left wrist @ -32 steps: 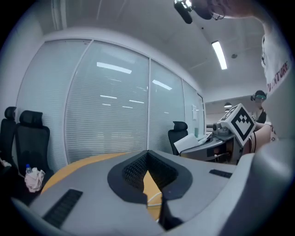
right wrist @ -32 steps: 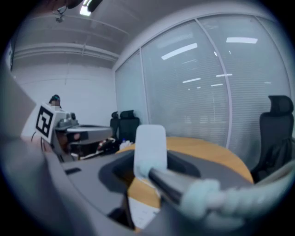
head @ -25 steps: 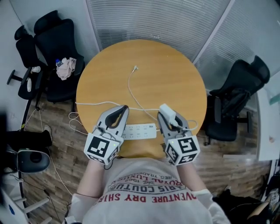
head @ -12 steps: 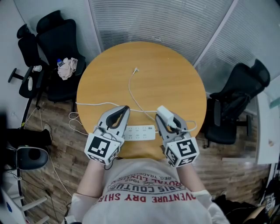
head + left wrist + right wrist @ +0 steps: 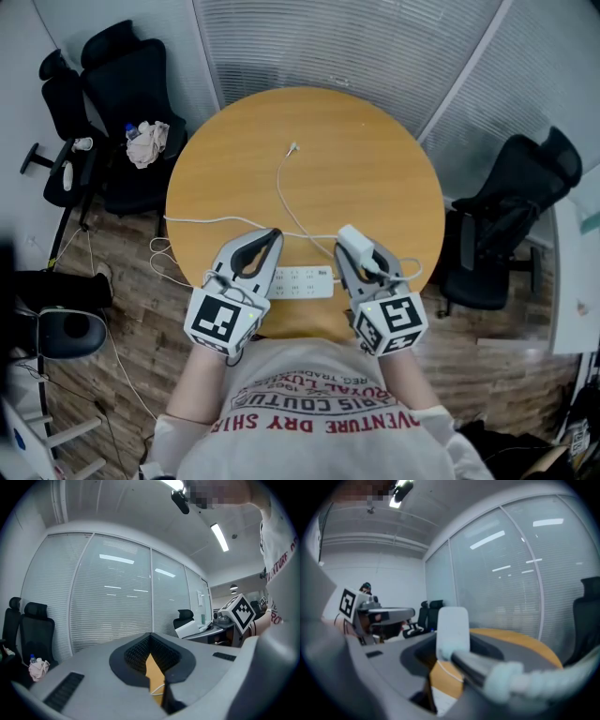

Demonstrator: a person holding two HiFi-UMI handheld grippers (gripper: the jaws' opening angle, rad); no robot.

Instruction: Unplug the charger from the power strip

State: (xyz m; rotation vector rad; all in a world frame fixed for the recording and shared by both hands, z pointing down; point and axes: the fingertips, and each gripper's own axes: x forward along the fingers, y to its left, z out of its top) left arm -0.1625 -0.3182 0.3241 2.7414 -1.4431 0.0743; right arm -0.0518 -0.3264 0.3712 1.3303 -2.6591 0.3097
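Two hand-held grippers sit in your hands at the near edge of the round wooden table (image 5: 356, 178), one on each side of the white power strip (image 5: 298, 281).

Your right hand-held gripper (image 5: 361, 251) has its jaws pressed on the white charger (image 5: 353, 238), which stands upright between them at their tips. The right gripper view shows the same thing, with the charger (image 5: 452, 625) filling the gap in the right hand-held gripper (image 5: 457, 644). The charger sits just beyond the strip's right end and looks clear of it, not seated in a socket. Its thin white cable (image 5: 278, 192) runs away across the table to a loose connector (image 5: 292, 147) lying near the middle.

Your left hand-held gripper (image 5: 270, 234) is closed at the tips and holds nothing. In the left gripper view, only bare table top and a bit of white wire show through the hollow behind the joined tips (image 5: 151, 637). It lies just beside the strip's left end.

The strip's own cord (image 5: 202, 222) leads off the table's left edge. Black office chairs (image 5: 122, 84) stand around the table.
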